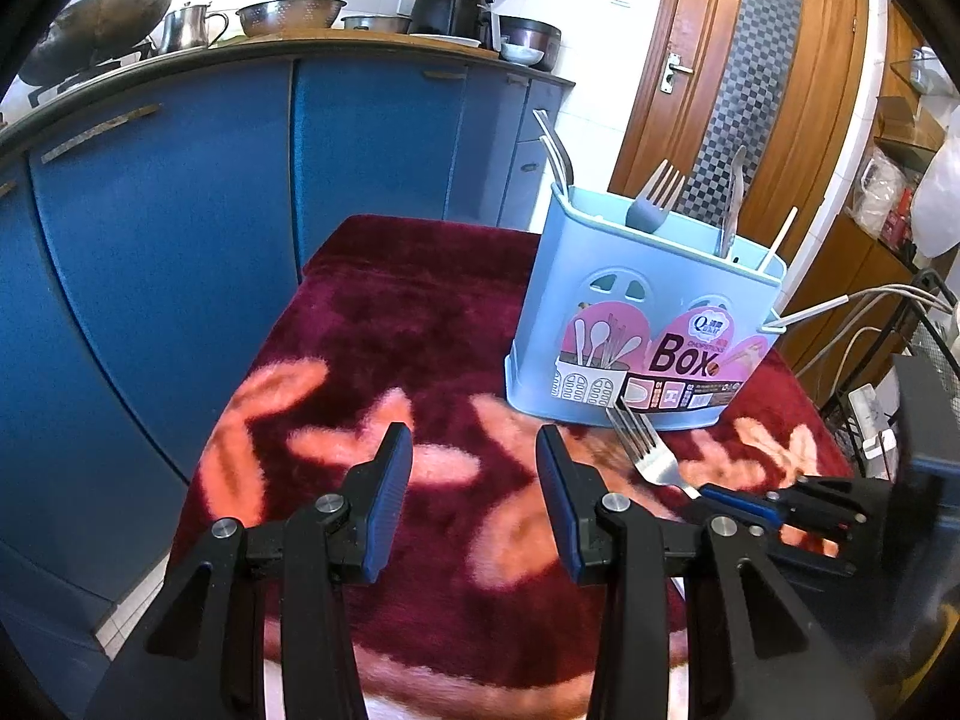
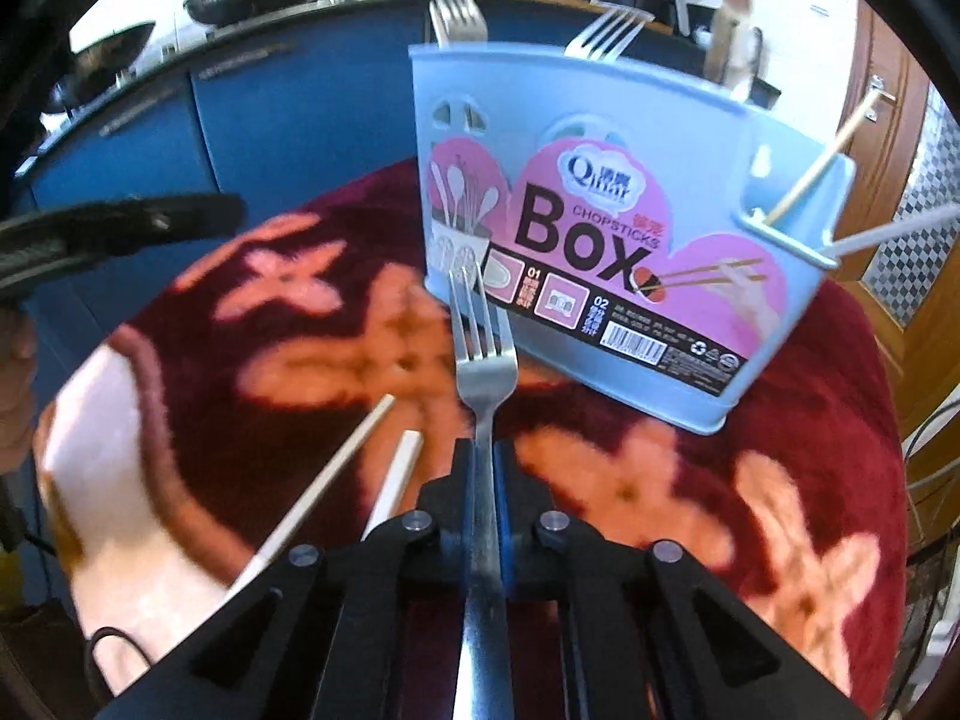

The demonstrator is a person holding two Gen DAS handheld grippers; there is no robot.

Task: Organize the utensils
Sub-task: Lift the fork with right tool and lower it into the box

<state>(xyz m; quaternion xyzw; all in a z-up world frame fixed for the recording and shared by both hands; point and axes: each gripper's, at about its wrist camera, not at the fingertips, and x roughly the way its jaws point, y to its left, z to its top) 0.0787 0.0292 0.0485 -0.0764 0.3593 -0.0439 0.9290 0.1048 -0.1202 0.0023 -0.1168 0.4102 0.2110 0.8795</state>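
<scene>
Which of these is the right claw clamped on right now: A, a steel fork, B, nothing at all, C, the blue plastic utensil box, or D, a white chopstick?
A: the right claw is shut on the steel fork's handle, tines pointing toward the blue plastic utensil box.

Steel fork (image 2: 483, 360) tines-forward, before upright blue utensil box (image 2: 600, 252)

The fork (image 2: 483, 360) has its handle hidden between black gripper arms and cut off at the bottom edge. Two chopsticks (image 2: 336, 480) vanish behind the same arm. The utensil box (image 2: 576, 360) hides its utensils' lower ends.
</scene>
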